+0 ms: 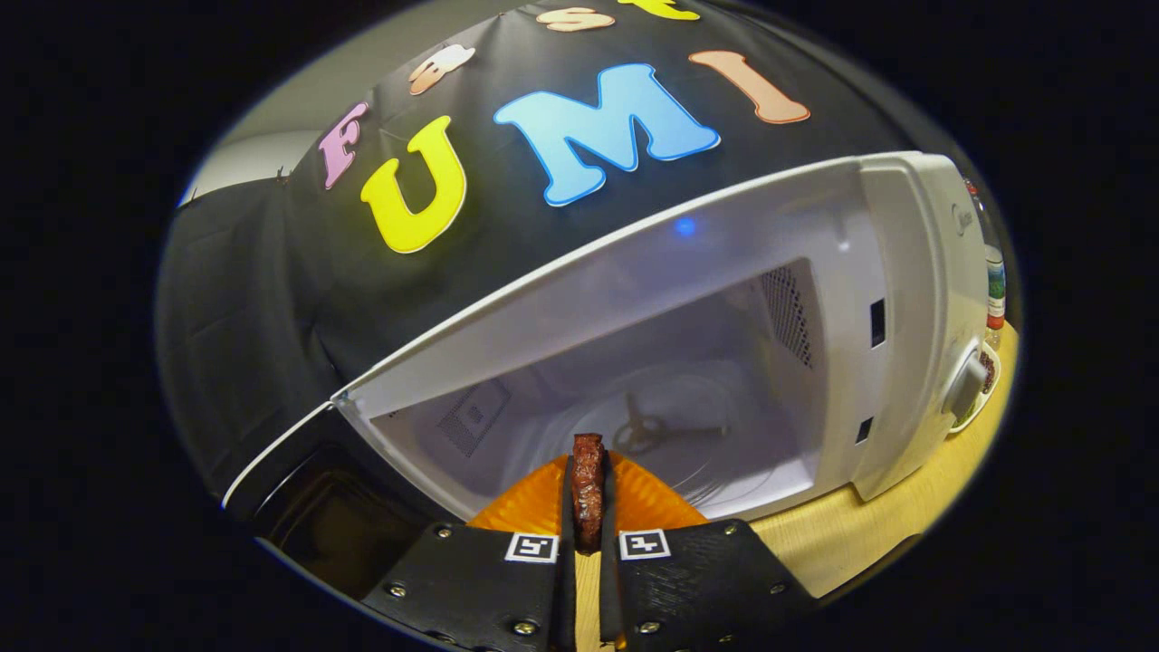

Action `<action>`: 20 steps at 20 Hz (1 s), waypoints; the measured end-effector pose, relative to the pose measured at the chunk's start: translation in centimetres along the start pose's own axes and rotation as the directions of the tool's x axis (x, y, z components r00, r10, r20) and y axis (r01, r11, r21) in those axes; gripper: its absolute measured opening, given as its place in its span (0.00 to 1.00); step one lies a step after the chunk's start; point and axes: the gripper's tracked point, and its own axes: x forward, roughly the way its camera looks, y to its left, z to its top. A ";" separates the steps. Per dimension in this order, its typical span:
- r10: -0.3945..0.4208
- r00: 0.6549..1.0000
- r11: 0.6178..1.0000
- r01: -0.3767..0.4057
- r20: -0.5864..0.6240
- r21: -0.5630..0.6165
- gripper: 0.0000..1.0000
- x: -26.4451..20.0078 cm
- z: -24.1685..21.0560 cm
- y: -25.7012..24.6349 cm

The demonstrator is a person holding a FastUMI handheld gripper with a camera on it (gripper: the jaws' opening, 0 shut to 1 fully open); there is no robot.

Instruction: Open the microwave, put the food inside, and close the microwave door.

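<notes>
Facing the open microwave (869, 299), hand-held gripper (589, 507) clenched on the food (588, 484).

The tongs (587, 507) are pinched nearly closed, seemingly gripping something, fingers (489, 580) level.

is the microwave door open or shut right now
Open. The microwave cavity and its turntable are exposed beyond the claw, which is shut on a brown piece of food; the door swings aside.
</notes>
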 end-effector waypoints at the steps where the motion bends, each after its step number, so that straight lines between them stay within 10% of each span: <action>1: -0.006 1.000 1.000 0.006 -0.001 0.015 0.10 0.7 -0.2 -0.2; 8: -0.081 0.997 0.995 0.080 0.001 -0.060 0.20 3.2 -0.5 -2.2; 13: -0.193 0.976 0.943 0.211 0.097 -0.255 0.98 2.7 1.9 -4.2; 20: -0.136 0.985 0.935 0.162 0.103 -0.314 0.98 -2.1 2.8 -0.4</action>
